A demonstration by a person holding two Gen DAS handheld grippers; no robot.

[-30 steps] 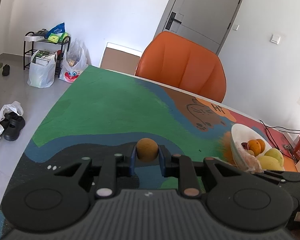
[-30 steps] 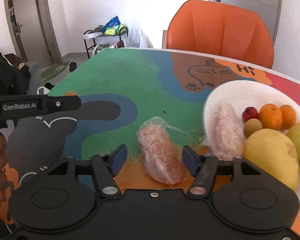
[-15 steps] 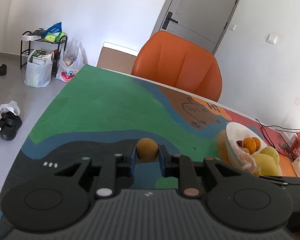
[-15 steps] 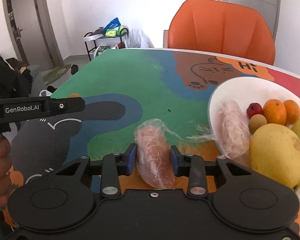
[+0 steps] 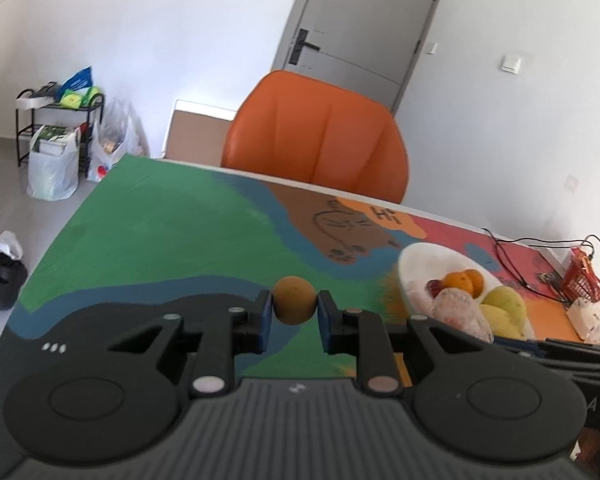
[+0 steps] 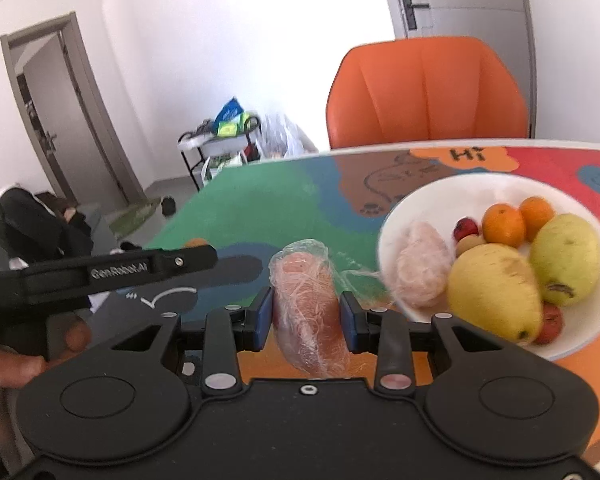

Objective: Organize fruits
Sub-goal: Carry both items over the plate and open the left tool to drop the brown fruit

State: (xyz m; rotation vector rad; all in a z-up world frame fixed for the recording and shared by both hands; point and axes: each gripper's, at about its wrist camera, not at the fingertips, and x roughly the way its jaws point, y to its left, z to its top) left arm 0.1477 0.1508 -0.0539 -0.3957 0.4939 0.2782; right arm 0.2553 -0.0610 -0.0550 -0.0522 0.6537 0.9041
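My left gripper is shut on a small round tan fruit and holds it above the colourful table mat. My right gripper is shut on a pink fruit wrapped in clear plastic, lifted off the table left of the white bowl. The bowl holds another wrapped fruit, two oranges, two yellow-green mangoes and small red fruits. The bowl also shows at the right in the left wrist view, with the wrapped fruit in front of it.
An orange chair stands behind the table's far edge. Cables and a red basket lie at the far right. A shelf with bags and shoes are on the floor at the left. The left gripper's body shows beside my right gripper.
My right gripper closed on the wrapped fruit and lifted it off the table. My left gripper, still holding the round fruit, has risen and turned slightly toward the bowl.
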